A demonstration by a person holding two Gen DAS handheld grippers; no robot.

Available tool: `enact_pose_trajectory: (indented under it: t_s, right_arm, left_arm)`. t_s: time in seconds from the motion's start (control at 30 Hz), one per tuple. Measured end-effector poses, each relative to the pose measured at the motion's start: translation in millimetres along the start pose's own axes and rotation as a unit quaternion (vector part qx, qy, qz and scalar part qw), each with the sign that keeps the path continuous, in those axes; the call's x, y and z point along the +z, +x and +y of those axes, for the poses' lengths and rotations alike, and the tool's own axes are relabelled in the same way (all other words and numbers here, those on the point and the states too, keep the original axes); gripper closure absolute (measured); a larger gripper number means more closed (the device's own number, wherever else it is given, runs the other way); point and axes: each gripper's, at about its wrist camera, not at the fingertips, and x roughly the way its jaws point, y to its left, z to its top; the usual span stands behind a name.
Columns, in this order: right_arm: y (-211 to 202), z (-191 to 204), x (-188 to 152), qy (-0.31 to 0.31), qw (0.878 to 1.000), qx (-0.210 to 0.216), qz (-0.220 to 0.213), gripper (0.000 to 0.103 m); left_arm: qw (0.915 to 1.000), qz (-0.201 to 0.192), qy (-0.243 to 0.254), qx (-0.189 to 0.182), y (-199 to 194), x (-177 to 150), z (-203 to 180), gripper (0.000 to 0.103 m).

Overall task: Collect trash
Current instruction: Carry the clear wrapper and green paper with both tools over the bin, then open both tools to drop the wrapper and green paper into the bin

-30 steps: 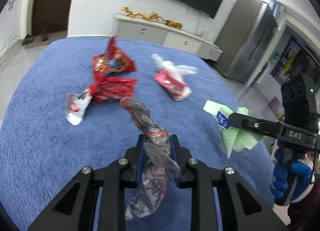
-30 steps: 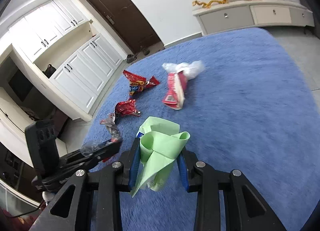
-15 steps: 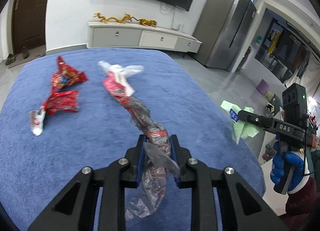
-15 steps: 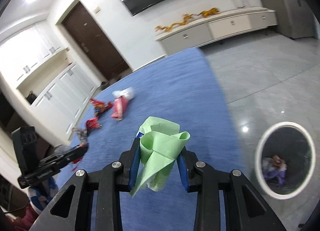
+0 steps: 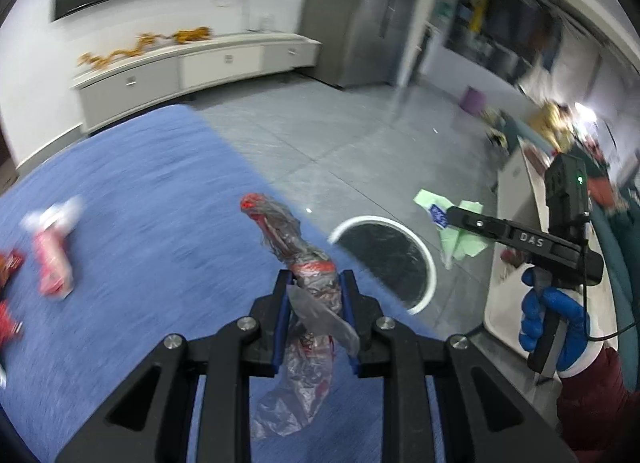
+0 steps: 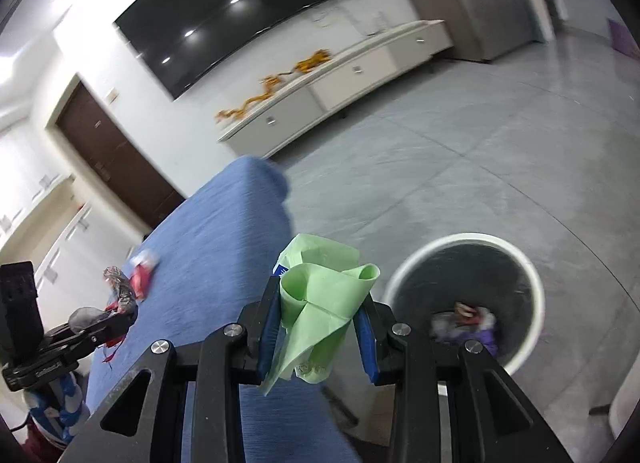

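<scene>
Past the blue mat's (image 5: 132,199) edge: bin (image 6: 528,283) now in view.
Your left gripper (image 5: 315,317) pinches crumpled plastic (image 5: 296,251), right gripper (image 6: 318,325) the green wrapper (image 6: 320,295); release next.

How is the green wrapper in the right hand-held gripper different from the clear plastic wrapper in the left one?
The green wrapper is opaque, pale green and folded in flat creases; the clear plastic wrapper is see-through with red print, twisted into a long crumpled rope. The green wrapper is short and compact, while the clear one reaches far beyond the fingers. Both are clamped: right hand-held gripper, left hand-held gripper.
</scene>
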Motion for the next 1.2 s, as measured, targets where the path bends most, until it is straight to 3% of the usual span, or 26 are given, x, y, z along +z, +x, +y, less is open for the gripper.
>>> enact_pose_trajectory:
  t_s: [0.2, 0.47, 0.63, 0.77, 0.83, 0.9, 0.93, 1.2]
  right_arm:
    - [5, -58, 3, 0.053, 0.998, -0.031, -0.002, 0.071]
    - [31, -105, 11, 0.093, 0.994, -0.055, 0.009, 0.068]
    - [37, -122, 8, 0.108, 0.992, -0.068, 0.012, 0.058]
    - [40, -132, 5, 0.116, 0.990, -0.077, 0.015, 0.056]
    - [40, -135, 4, 0.121, 0.989, -0.081, 0.016, 0.055]
    - [39, -138, 1, 0.125, 0.989, -0.084, 0.018, 0.055]
    - [38, -139, 0, 0.126, 0.988, -0.085, 0.018, 0.055]
    - [23, -136, -7, 0.132, 0.986, -0.098, 0.016, 0.055]
  left_arm:
    - [0.9976, 0.037, 0.041, -0.042, 69, 42, -58, 0.081]
    - [0.9948, 0.064, 0.028, -0.074, 148, 83, -93, 0.080]
    - [0.9922, 0.084, 0.001, -0.092, 184, 101, -102, 0.079]
    - [0.9904, 0.098, -0.012, -0.096, 201, 105, -107, 0.077]
    - [0.9899, 0.103, -0.016, -0.097, 206, 103, -107, 0.069]
    - [0.9899, 0.101, -0.022, -0.097, 205, 101, -103, 0.048]
    - [0.9901, 0.097, -0.026, -0.098, 204, 101, -100, 0.046]
    - [0.9901, 0.090, -0.032, -0.103, 194, 95, -96, 0.046]
